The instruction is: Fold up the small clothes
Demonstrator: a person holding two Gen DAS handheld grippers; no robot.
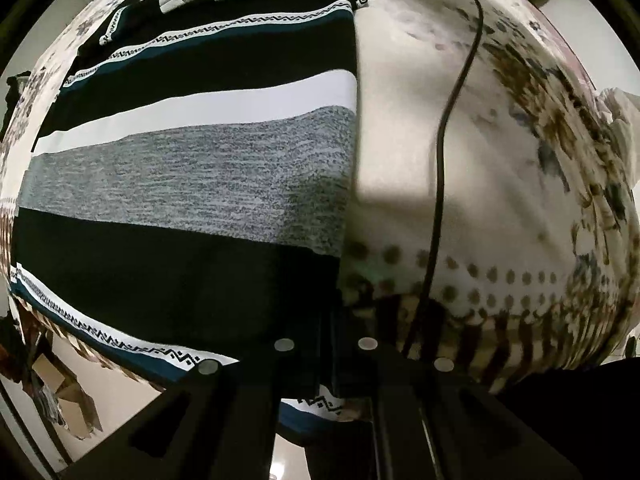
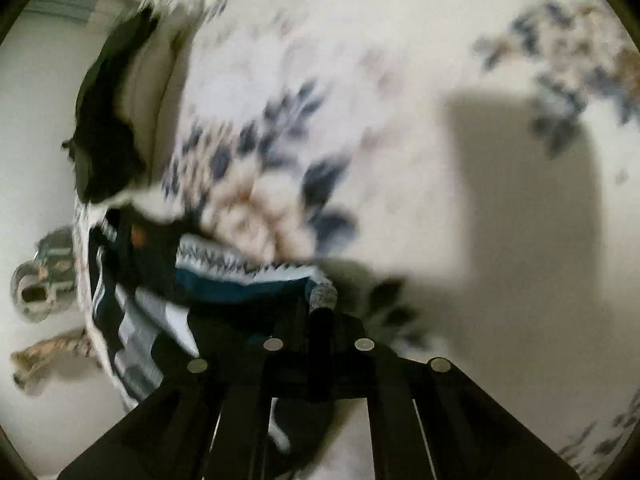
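The striped garment lies half-folded on the floral bedspread; left gripper and right gripper fingers each clamp its edge (right view blurred). More folds remain.

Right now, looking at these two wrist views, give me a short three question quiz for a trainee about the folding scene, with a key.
1. True or false: the striped garment lies on a floral bedsheet.
2. Multiple choice: what runs across the bedsheet to the right of the garment in the left wrist view? A) a black cable B) a wooden ruler C) a belt
3. Fill in: the right gripper is shut on a pinch of the ______ .

Key
1. True.
2. A, the black cable.
3. Striped garment; a speckled grey and black fold sits between the closed fingers, and the left gripper is also shut at the garment's corner.
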